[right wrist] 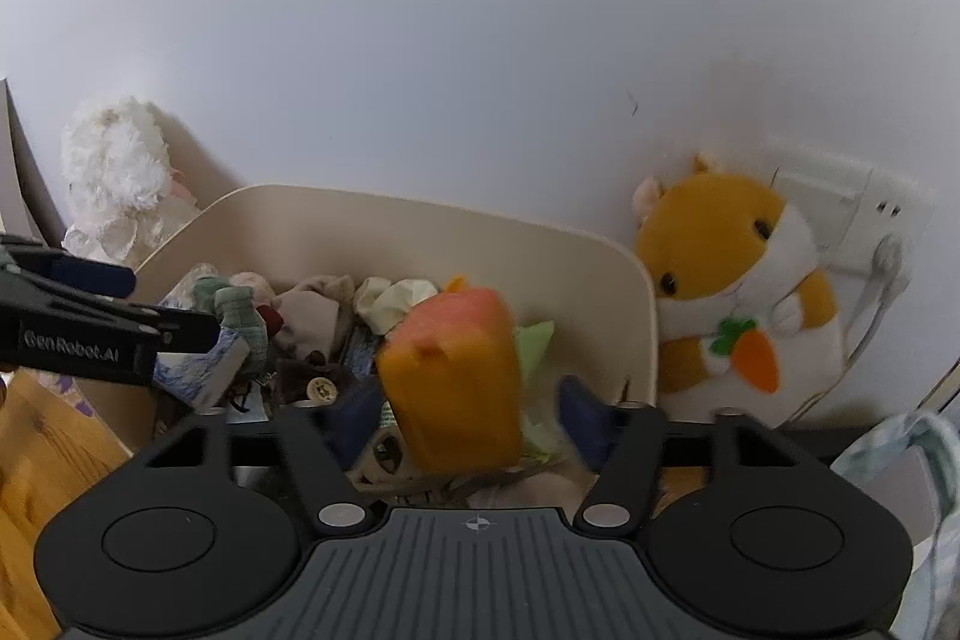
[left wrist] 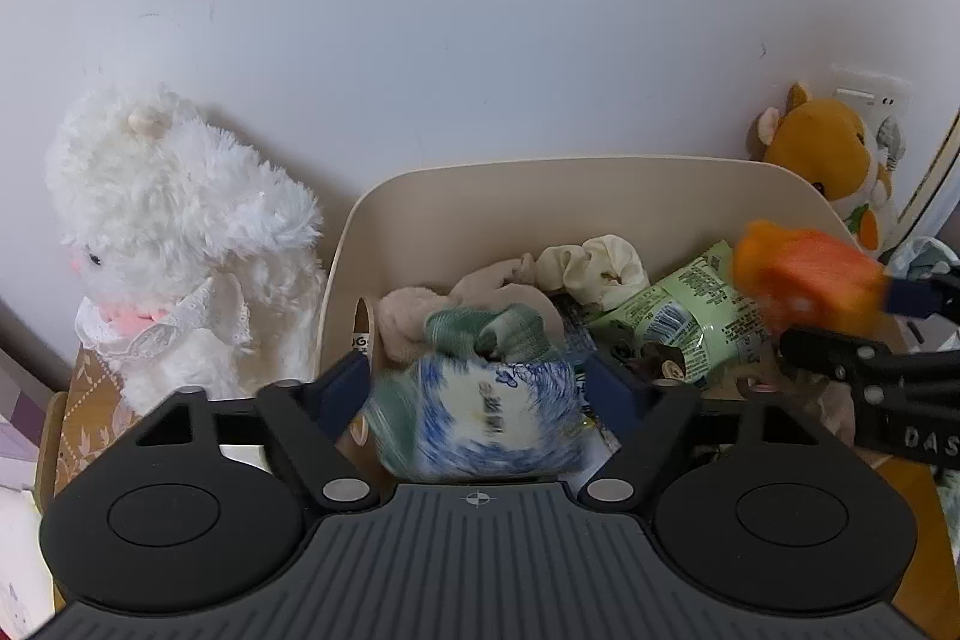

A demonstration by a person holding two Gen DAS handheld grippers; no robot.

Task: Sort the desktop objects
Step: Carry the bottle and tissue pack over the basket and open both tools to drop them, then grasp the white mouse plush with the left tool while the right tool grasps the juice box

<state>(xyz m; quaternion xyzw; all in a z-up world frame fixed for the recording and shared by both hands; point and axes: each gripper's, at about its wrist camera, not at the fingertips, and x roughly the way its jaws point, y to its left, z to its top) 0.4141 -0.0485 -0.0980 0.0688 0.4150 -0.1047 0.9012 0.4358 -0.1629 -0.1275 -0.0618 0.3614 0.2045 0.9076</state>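
While both grippers are hanging over the bin, we are noting this:

Blue-and-white packet (left wrist: 486,418): we are seeing it blurred between the fingers of the left gripper (left wrist: 477,388), over the near part of the beige bin (left wrist: 576,184); the fingers look spread wider than it, and we cannot tell whether they are touching it.

Orange block (right wrist: 456,376): we are seeing it, blurred, between the fingers of the right gripper (right wrist: 465,418), above the bin's contents; the fingers are standing apart from its sides, so it looks released.

Same block from the left wrist view (left wrist: 804,274): it is showing at the tips of the other gripper, over the bin's right side.

Bin contents: we are making out a green snack bag (left wrist: 690,322), a cream scrunchie (left wrist: 594,268) and beige cloth (left wrist: 408,322), all piled together.

Bin: it is sitting on the wooden tabletop (right wrist: 42,460), against the white wall (left wrist: 480,10).

White plush (left wrist: 162,232): it is sitting just left of the bin.

Orange hamster plush (right wrist: 744,292): it is sitting just right of the bin, holding a felt carrot.
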